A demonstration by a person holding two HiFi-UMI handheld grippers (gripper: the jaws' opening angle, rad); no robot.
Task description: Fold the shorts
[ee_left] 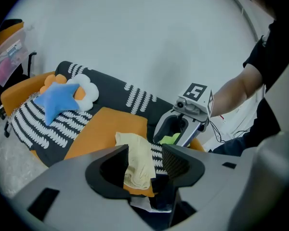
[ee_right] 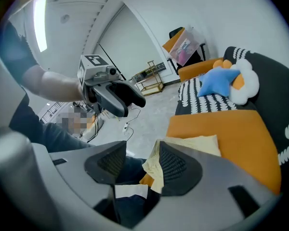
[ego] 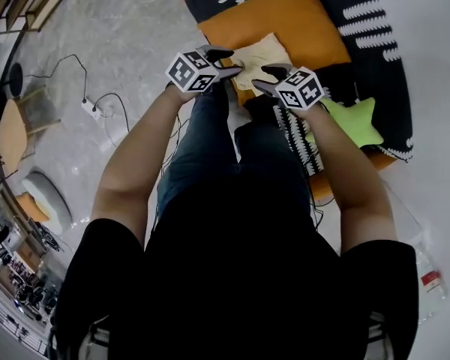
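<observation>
The pale yellow shorts lie in a small folded bundle on the orange cushion, at the cushion's near edge — neither gripper touches them. The left gripper and the right gripper hang side by side just above that edge of the cushion, each with its jaws wide apart and nothing between its pads. Off the cushion's right side a green star pillow rests on the black-and-white cover — the same cover lies under the cushion.
</observation>
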